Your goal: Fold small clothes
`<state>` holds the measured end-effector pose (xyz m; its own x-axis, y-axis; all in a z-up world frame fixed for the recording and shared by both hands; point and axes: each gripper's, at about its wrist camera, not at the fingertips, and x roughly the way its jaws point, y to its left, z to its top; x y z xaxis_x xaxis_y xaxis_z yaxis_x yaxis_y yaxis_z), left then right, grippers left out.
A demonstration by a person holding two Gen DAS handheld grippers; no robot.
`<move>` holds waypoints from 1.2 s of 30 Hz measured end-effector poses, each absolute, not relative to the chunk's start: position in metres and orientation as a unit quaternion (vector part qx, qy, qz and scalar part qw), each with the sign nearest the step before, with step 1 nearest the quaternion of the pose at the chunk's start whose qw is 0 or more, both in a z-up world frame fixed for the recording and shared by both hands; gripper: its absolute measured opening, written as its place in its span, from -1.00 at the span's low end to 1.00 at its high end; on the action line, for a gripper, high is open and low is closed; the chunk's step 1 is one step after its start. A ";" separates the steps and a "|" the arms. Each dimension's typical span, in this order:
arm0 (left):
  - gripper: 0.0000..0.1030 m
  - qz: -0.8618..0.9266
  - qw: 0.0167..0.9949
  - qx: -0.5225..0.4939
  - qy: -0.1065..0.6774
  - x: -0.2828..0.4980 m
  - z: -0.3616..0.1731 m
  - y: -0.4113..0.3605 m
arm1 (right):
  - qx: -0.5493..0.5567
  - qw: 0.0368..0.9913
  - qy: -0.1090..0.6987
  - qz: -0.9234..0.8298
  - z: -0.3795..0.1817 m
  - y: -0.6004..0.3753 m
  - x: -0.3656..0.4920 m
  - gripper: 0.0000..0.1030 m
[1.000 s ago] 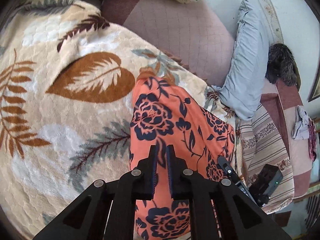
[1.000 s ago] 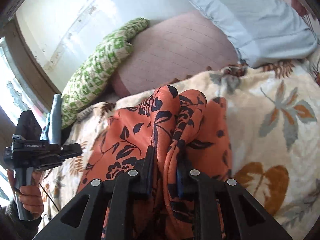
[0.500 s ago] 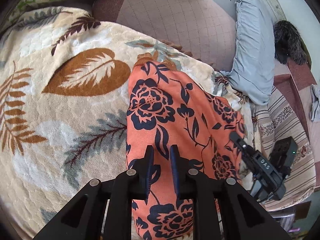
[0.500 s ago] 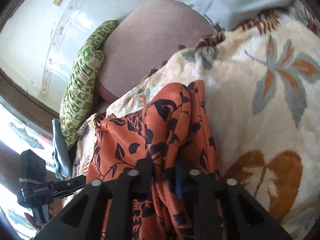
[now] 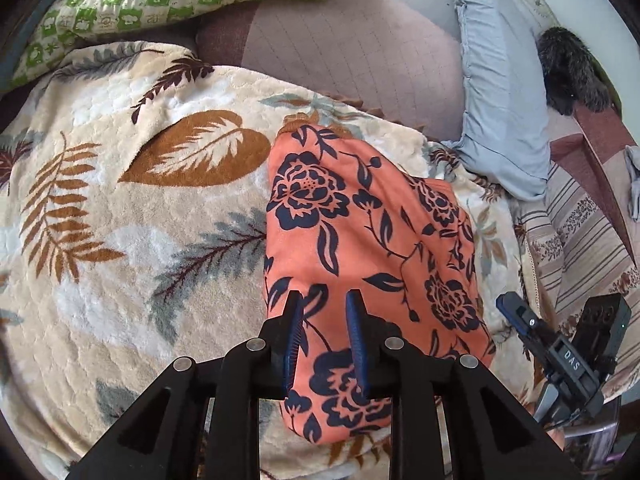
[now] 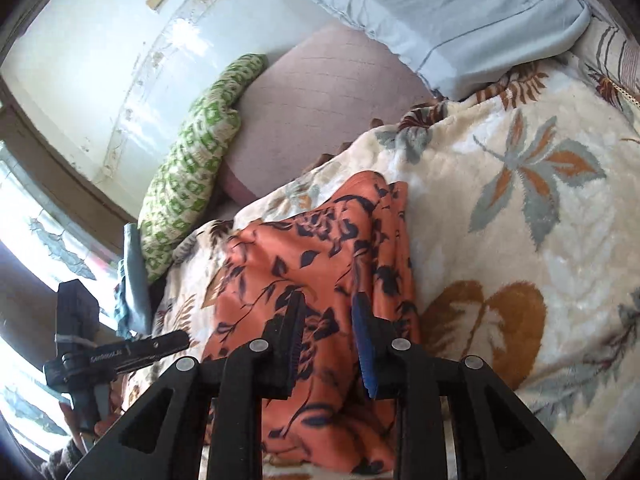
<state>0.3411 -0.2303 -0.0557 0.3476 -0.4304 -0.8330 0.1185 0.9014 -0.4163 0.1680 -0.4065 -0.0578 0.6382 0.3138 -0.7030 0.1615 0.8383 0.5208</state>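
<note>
- Now, left wrist view: the left gripper at bottom centre has just been opening; its jaws stand apart above the orange floral garment and clench nothing.
- The garment lies folded into a long strip down the centre of the frame, on the leaf-patterned blanket, its far end towards the pink cushion.
- At lower right the right gripper pokes in beside the cloth's edge.
- Right wrist view: the right gripper has likewise just been opening; cloth shows between the blue pads, but they look released.
- Here the garment runs from lower centre up to mid-frame, its right side bunched in ridges; the left gripper sits at lower left.
- My judgement: a fold has just been laid down. To do this well, lift both grippers straight clear so nothing snags, then smooth the bunched edge before the next fold.
</note>
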 end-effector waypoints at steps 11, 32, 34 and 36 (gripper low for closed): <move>-0.46 -0.161 0.806 -0.074 0.565 0.316 -0.078 -0.253 | 0.209 0.882 0.421 0.023 -0.051 -0.372 0.136 -0.84; -0.26 -0.142 0.809 -0.132 0.555 0.402 -0.053 -0.244 | 0.251 0.856 0.450 -0.029 -0.070 -0.418 0.230 -0.24; -0.26 -0.145 0.806 -0.130 0.559 0.411 -0.060 -0.252 | 0.233 0.851 0.468 -0.047 -0.084 -0.418 0.247 -0.24; -0.26 -0.149 0.807 -0.119 0.559 0.420 -0.067 -0.260 | 0.212 0.853 0.476 -0.029 -0.090 -0.413 0.260 -0.78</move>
<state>0.4198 -0.2604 -0.0667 0.3307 -0.3729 -0.8669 0.1079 0.9275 -0.3578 0.2597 -0.4133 -0.0898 0.5454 0.1518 -0.8243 0.2521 0.9082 0.3340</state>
